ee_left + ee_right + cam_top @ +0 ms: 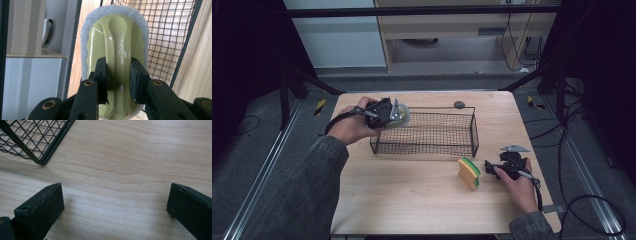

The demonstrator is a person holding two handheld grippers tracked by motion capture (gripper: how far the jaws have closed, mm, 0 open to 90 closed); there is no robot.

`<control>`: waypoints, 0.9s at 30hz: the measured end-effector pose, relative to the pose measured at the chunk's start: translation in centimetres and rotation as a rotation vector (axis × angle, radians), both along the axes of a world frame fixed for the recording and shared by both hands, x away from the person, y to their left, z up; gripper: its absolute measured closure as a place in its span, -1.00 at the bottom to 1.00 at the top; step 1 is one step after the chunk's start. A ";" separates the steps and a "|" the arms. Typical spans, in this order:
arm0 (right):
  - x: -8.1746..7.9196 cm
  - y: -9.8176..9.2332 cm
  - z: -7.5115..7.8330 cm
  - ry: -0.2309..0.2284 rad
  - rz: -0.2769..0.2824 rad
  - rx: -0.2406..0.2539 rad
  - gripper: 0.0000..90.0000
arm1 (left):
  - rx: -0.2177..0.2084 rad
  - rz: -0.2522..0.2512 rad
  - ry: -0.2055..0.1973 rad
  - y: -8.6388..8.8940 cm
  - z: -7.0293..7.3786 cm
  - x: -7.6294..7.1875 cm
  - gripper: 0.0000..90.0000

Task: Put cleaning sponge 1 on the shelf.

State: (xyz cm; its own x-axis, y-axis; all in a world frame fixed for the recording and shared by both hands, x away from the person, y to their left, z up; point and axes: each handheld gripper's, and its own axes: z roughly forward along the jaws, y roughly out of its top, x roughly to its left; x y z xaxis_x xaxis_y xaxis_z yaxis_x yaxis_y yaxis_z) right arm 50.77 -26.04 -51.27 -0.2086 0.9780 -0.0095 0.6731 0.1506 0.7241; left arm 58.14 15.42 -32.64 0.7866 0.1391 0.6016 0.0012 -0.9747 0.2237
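Observation:
My left gripper [388, 114] is shut on a scrubber [402, 116] that has a glossy olive-green plastic grip and a pale grey scouring pad. It hangs over the left end of the black wire basket [427, 150]. In the left gripper view both pads [101, 72] pinch the raised ridge of the scrubber [117, 37], with the basket [170, 37] mesh behind it. My right gripper [490, 168] rests on the table at the right, open, its jaws pointing at a yellow sponge with a green top [469, 172] just to its left. In the right gripper view the right gripper [115, 195] holds bare wood between its jaws.
The wooden table [412, 200] has free room in front of the basket. A small grey round object [459, 104] lies at the back edge behind the basket. A basket corner [37, 142] appears in the right gripper view. Cables trail on the floor at the right.

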 end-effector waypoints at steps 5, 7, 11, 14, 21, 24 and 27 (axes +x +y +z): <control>0.0 0.0 0.0 0.000 0.000 0.000 -0.97 | -0.017 0.004 0.024 -0.2 -0.7 0.5 0.58; 0.0 0.0 0.0 0.000 0.000 0.000 -0.97 | -0.015 0.002 0.026 -0.3 -0.8 0.6 0.58; 0.0 0.0 0.0 0.000 0.000 0.000 -0.98 | -0.016 0.001 0.036 -0.5 -1.2 1.0 0.58; 0.0 0.0 0.0 0.000 0.000 0.000 -0.97 | -0.014 0.006 0.049 -0.8 -1.6 1.4 0.58; 0.0 0.0 0.0 0.000 0.000 -0.001 -0.97 | -0.013 0.002 0.058 -1.2 -1.9 1.6 0.58; 0.0 0.0 0.0 0.000 0.000 0.000 -0.97 | -0.012 0.005 0.062 -1.2 -2.0 1.7 0.58; 0.0 0.0 0.0 0.000 0.001 0.000 -0.97 | -0.012 0.009 0.068 -1.2 -2.3 1.9 0.58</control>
State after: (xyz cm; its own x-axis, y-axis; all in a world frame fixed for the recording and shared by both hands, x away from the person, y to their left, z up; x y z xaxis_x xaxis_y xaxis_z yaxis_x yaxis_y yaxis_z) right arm 50.77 -26.03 -51.27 -0.2097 0.9777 -0.0098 0.6726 0.1516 0.7243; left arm 60.07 14.26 -34.91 0.8244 0.1534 0.5448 0.0258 -0.9718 0.2344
